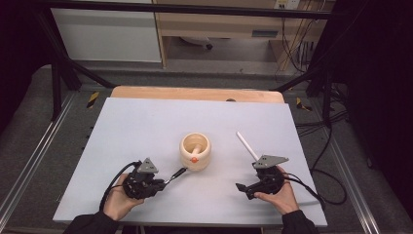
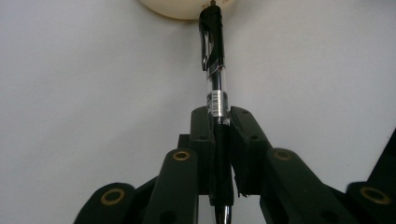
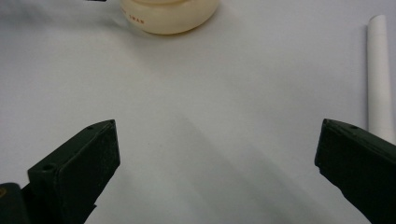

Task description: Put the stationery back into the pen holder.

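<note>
Jaws on my left gripper (image 2: pixel 219 126) are clamping a black pen (image 2: pixel 215 88) between their pads, gripping it along its dark lower barrel. In the left gripper view the pen is running straight up from between the pads, its clear section and barcode label just above them and its black clipped end pointing at the cream cup (image 2: pixel 180 7) at the top edge; whether the tip is touching the cup I cannot tell. From the high view I am seeing the left gripper (image 1: pixel 163 184) low on the grey mat (image 1: pixel 146 126), with the pen (image 1: pixel 178 173) angling up and right toward the base of the cup (image 1: pixel 196 151), which is standing upright near the middle of the mat with something pale leaning inside it.

My right gripper (image 3: pixel 217 154) is holding its jaws wide apart with nothing between them, only bare mat. A white stick (image 3: pixel 379 70) is lying just beyond the right-hand jaw in the right gripper view, outside the gap. In the high view the right gripper (image 1: pixel 239 186) is sitting well apart from the cup, with the white stick (image 1: pixel 246 145) lying slantwise just above it.
</note>
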### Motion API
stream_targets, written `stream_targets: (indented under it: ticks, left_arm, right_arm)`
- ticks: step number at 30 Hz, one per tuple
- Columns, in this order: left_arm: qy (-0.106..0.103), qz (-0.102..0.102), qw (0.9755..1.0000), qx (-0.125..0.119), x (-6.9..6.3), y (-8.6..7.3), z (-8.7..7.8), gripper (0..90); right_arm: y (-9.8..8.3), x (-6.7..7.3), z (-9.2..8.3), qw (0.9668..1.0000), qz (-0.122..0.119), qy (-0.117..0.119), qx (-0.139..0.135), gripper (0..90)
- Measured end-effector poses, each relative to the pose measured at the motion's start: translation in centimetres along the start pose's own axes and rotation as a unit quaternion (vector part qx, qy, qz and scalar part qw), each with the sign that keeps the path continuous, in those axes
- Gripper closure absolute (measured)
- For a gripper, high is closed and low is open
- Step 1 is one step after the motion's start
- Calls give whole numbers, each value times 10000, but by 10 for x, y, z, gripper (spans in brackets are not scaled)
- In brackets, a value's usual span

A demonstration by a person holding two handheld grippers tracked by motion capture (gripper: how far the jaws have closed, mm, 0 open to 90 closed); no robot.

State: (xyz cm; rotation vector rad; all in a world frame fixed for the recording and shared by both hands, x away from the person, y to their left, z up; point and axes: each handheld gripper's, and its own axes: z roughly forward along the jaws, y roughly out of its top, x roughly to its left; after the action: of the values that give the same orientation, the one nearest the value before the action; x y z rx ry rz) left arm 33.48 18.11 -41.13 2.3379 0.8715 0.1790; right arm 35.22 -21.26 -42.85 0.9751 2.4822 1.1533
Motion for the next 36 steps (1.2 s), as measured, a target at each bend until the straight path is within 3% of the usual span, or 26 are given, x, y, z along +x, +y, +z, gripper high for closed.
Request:
stream_targets:
  ticks: [11, 23, 29, 36]
  left_arm:
    - [-228, 289, 9993, 72, -20, 25, 14, 797]
    - [-407, 593, 9973, 170, -39, 50, 25, 797]
    - [-451, 625, 9968, 202, -42, 55, 28, 797]
    - [-480, 654, 9963, 269, -45, 60, 28, 796]
  right_arm:
    - [9, 14, 4, 9993, -362, 30, 114, 8]
    - [19, 30, 13, 9956, -887, 31, 315, 17]
    - [22, 38, 15, 9923, -1158, 34, 436, 21]
    - [29, 47, 20, 9853, -1624, 18, 538, 31]
